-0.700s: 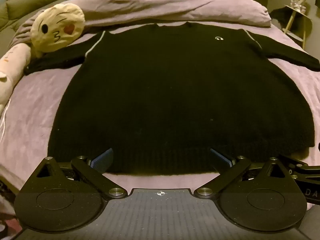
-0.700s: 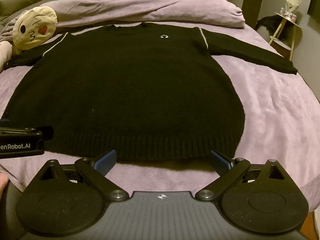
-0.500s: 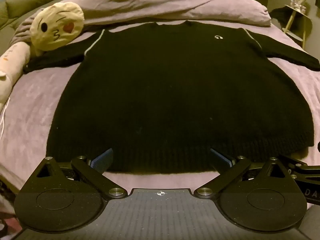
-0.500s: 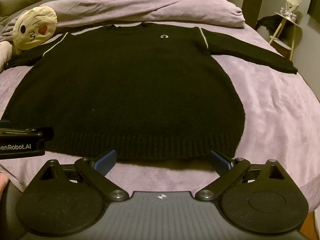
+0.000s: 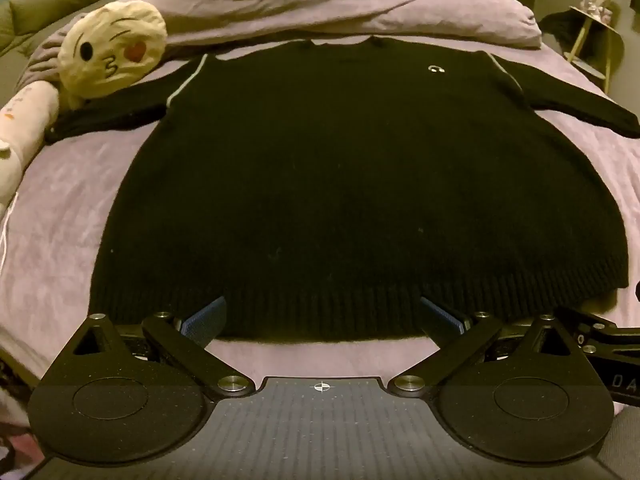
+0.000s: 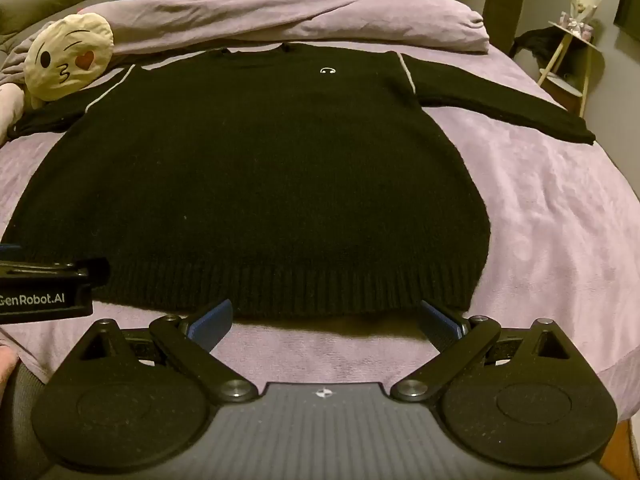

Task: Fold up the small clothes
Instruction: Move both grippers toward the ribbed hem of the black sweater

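Note:
A black knit sweater point(image 5: 352, 184) lies flat, front up, on the purple bed, sleeves spread to both sides, with a small white logo on the chest; it also shows in the right wrist view point(image 6: 256, 176). My left gripper point(image 5: 322, 316) is open and empty, its blue pads just at the ribbed hem. My right gripper point(image 6: 326, 318) is open and empty, hovering at the hem near the sweater's right half. The left gripper's body point(image 6: 44, 292) shows at the left edge of the right wrist view.
A kissing-emoji pillow point(image 5: 110, 54) sits by the left sleeve, beside a long pale plush point(image 5: 22, 120). A bunched purple duvet point(image 5: 340, 8) lies behind the collar. A small side table point(image 6: 568, 48) stands right of the bed. The bed edge point(image 6: 624, 360) drops off at right.
Both views have shifted very slightly; the grippers stay open at the hem. The sweater has not moved.

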`<action>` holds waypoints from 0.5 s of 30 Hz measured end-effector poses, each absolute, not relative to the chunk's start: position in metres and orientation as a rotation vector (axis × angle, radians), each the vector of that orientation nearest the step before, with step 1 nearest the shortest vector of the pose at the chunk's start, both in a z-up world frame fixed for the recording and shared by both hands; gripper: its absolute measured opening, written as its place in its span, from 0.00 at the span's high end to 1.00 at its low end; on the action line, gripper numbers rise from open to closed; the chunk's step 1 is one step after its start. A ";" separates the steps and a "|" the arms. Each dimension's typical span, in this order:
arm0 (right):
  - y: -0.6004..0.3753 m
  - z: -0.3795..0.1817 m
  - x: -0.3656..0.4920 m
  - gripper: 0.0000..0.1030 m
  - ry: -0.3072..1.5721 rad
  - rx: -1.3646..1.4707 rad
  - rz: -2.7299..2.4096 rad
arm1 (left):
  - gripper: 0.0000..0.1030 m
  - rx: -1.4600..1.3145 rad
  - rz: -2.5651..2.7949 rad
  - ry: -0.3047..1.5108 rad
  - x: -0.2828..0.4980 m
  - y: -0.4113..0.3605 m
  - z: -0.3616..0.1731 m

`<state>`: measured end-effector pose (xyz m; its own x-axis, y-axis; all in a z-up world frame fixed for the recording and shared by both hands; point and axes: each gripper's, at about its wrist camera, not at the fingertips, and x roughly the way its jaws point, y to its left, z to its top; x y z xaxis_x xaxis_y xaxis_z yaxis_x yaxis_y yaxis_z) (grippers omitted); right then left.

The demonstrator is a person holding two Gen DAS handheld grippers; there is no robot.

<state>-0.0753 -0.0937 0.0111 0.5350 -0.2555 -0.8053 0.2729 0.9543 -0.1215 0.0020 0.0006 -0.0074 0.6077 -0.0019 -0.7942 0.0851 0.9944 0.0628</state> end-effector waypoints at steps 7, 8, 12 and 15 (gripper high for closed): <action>-0.096 0.011 -0.075 0.04 0.957 0.022 -0.315 | 0.00 0.084 -0.052 0.920 -0.002 0.005 -0.012; -0.096 0.011 -0.075 0.04 0.957 0.022 -0.315 | 0.00 0.083 -0.053 0.920 -0.002 0.006 -0.012; -0.094 0.010 -0.077 0.04 0.956 0.023 -0.316 | 0.00 0.078 -0.055 0.927 -0.001 0.008 -0.012; -0.094 0.010 -0.076 0.04 0.956 0.023 -0.314 | 0.00 0.071 -0.054 0.932 -0.001 0.009 -0.012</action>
